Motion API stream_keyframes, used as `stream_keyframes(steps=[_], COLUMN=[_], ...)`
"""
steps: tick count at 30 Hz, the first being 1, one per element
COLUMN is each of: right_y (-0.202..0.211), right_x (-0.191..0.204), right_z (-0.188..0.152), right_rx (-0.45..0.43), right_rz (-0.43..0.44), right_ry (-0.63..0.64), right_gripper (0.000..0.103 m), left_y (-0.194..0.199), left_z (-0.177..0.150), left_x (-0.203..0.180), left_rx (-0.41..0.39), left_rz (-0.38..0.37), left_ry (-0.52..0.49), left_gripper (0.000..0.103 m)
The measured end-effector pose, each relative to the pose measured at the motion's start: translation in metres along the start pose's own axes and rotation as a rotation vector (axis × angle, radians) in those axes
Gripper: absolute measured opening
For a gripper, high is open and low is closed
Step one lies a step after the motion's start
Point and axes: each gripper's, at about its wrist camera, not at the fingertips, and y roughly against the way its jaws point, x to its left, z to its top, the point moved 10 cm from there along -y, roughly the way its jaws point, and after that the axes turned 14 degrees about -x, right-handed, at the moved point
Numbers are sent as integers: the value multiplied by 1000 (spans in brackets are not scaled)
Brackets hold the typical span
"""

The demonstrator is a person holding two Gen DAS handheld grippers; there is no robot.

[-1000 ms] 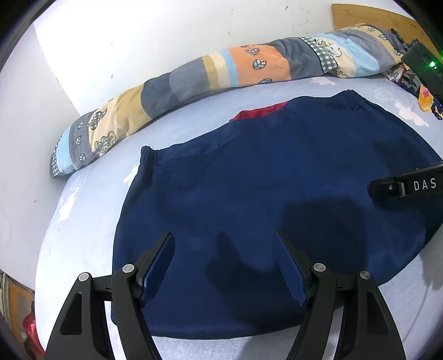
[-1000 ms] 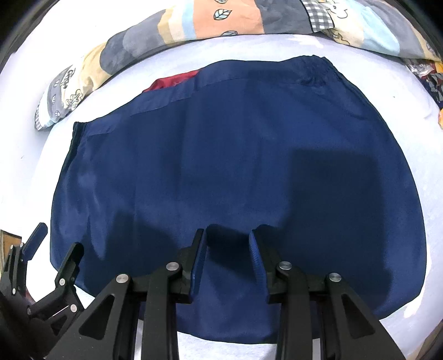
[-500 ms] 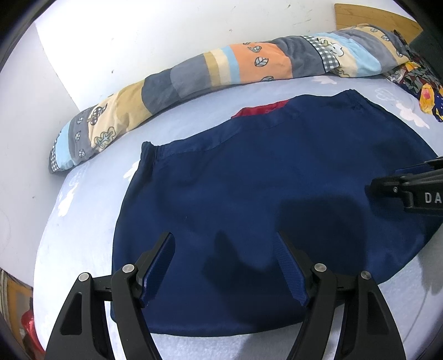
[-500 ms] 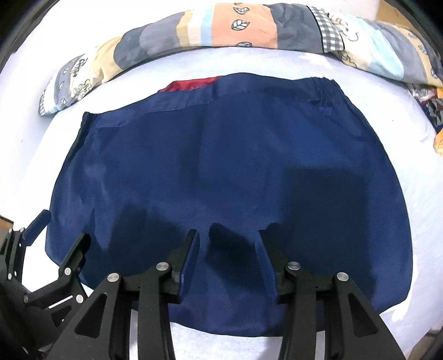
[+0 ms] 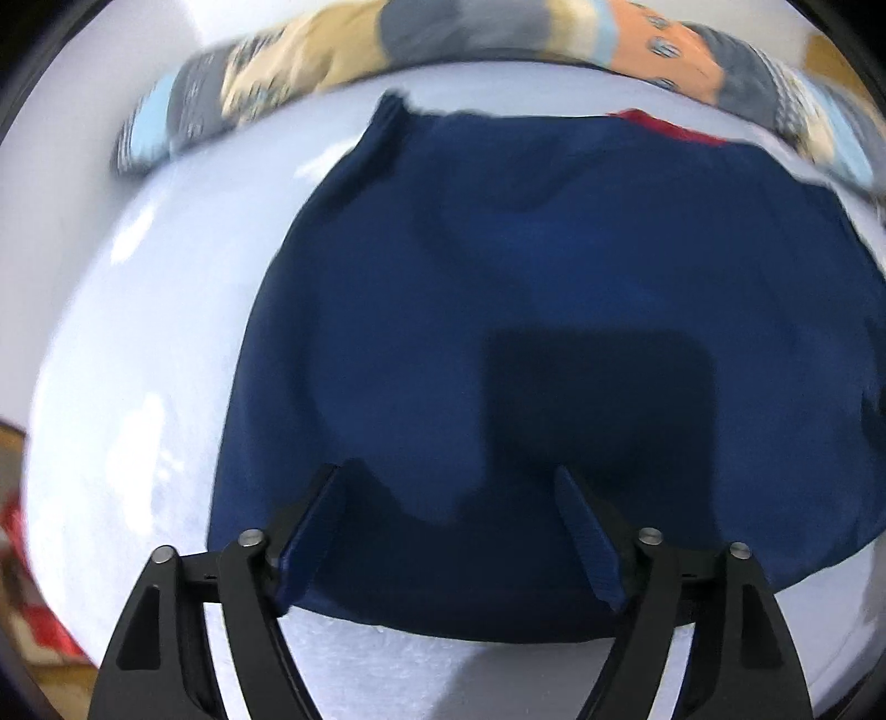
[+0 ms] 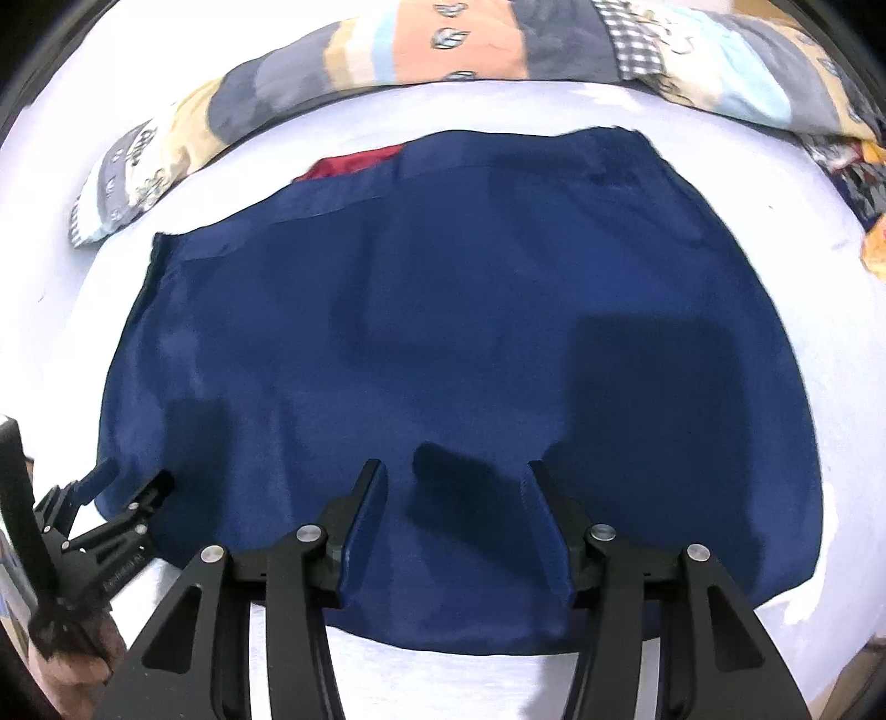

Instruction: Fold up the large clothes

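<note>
A large navy blue garment (image 5: 554, 332) lies spread flat on the pale bed sheet (image 5: 127, 387), with a red piece (image 5: 664, 124) peeking out at its far edge. My left gripper (image 5: 448, 482) is open over the garment's near edge, toward its left side, holding nothing. My right gripper (image 6: 454, 476) is open over the middle of the garment's (image 6: 443, 304) near edge, holding nothing. The left gripper also shows at the lower left of the right wrist view (image 6: 133, 482). The red piece shows there too (image 6: 349, 163).
A long patchwork bolster pillow (image 6: 443, 50) lies along the far side of the bed against the white wall. Colourful patterned cloth (image 6: 864, 183) sits at the far right. The sheet's near edge (image 6: 443, 681) runs below my fingers.
My left gripper has swung left and the view is blurred; the right gripper no longer shows in it. My right gripper's jaws have opened wider and it sits lower over the near edge.
</note>
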Motion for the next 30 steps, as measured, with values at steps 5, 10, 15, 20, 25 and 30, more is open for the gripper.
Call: stream_keyframes(steps=[5, 10, 15, 20, 25, 30], right_y=[-1, 19, 42, 34, 32, 55], right_x=[-23, -47, -75, -119, -140, -155], right_z=[-7, -9, -16, -28, -33, -20], right_rx=[32, 1, -40, -3, 20, -55], right_rz=[-2, -4, -30, -89, -74, -83], right_ry=[-86, -166, -207, -303, -384, -395], right_gripper=[53, 53, 56, 56, 56, 56], left_y=[2, 5, 0, 0, 6, 8], left_z=[0, 0, -2, -2, 0, 1], left_x=[10, 24, 33, 28, 27, 28], left_rx=[6, -5, 7, 7, -1, -4], left_rz=[-10, -27, -2, 8, -5, -32], left_ry=[29, 78, 75, 59, 94, 105], left_gripper=[79, 79, 79, 80, 80, 80])
